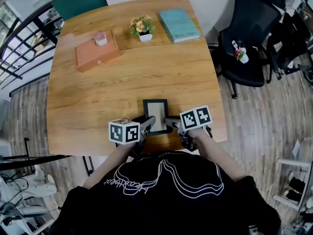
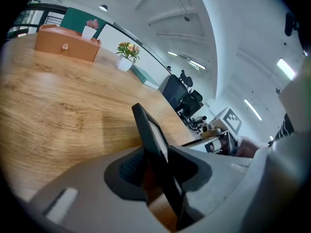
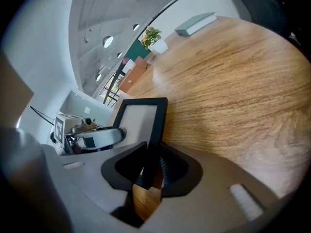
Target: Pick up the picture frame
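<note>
The picture frame (image 1: 155,112), black-rimmed with a pale blank inside, is near the front edge of the wooden table (image 1: 98,92). My left gripper (image 1: 148,124) is shut on its left side and my right gripper (image 1: 170,123) on its right side. In the left gripper view the picture frame (image 2: 150,135) runs edge-on between the dark pads of the left gripper (image 2: 156,173). In the right gripper view the picture frame (image 3: 140,119) stands tilted, its lower rim pinched in the right gripper (image 3: 150,168). I cannot tell whether the frame still touches the table.
At the back of the table stand an orange box (image 1: 96,53) with a small pink plant (image 1: 100,37) on it, a flower pot (image 1: 143,28) and a teal book (image 1: 179,25). A black office chair (image 1: 249,38) stands to the right.
</note>
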Available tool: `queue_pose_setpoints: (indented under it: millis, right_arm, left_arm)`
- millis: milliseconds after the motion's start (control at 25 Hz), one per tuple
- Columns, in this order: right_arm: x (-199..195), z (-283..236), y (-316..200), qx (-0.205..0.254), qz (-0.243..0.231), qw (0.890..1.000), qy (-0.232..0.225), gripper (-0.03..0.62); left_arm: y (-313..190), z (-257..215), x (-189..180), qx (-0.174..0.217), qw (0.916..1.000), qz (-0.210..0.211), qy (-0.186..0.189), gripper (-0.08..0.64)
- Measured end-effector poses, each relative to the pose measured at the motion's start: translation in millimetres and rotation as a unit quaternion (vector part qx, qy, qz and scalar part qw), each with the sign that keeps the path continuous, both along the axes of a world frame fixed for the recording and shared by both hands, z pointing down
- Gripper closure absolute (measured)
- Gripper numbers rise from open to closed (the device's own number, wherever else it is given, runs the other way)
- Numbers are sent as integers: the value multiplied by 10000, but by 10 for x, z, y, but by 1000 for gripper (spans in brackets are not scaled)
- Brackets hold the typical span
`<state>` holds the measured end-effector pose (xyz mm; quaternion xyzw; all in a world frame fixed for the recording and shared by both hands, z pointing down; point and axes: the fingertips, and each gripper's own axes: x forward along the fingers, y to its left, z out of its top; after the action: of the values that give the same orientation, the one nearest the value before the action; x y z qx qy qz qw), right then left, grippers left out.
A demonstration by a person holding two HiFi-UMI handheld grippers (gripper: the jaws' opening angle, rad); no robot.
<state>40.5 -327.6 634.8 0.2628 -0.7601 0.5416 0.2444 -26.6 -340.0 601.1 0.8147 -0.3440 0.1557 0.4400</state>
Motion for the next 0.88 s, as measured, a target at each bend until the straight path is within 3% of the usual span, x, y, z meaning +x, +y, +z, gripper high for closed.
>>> queue_pose_setpoints:
  millis: [160,320,480,720,880]
  right_arm:
    - [-12,-26,11,209,-209,9995,94,452]
    - [22,-79,7,458,-400,9978,262,374]
    - [79,-208,-26,731,-369,9961,326,367]
    - [-28,-677,-53,1332,-196,9909,-14,459]
    - [-80,-1176,-136,1866,490,9793,-605,565]
  left_arm:
    - [-51,-48,-18,72,9998,-130,140,450]
    - [-93,-139,-14,73,9989,-248,380,476]
    - [-83,-296,-4,214,9982,-266,484,491]
    - [-6,-582,-198,514,9965,-417,504,506]
    - [53,-857,-386,674,9944,-550,596,506]
